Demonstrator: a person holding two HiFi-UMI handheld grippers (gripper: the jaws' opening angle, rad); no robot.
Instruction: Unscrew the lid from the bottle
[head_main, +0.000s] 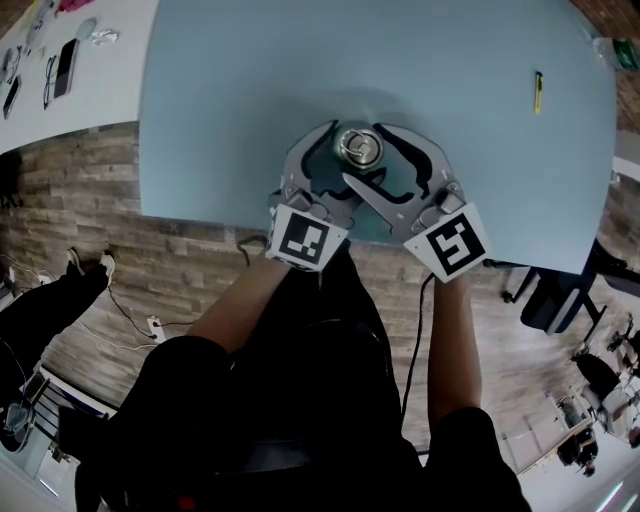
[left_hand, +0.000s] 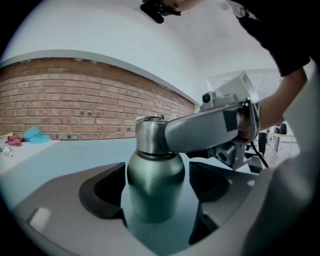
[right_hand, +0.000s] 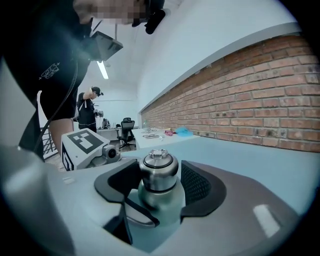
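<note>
Bottle (left_hand: 155, 187): green steel, upright on the light-blue table (head_main: 230, 90) near its front edge, lid (left_hand: 149, 136) screwed on, contents out of sight. Yellow pen (head_main: 537, 92) well off to the right. Flanked low on the body by the left gripper (left_hand: 157, 175), at the lid by the right gripper (right_hand: 160, 175); both slack, pads not clamping.

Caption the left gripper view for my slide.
Green bottle on the table between the jaws of the left gripper; the right gripper reaches across at its steel lid.

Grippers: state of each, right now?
Left gripper: open, jaws around the bottle, not clamped.
Right gripper: open, jaws around the lid, not clamped.
</note>
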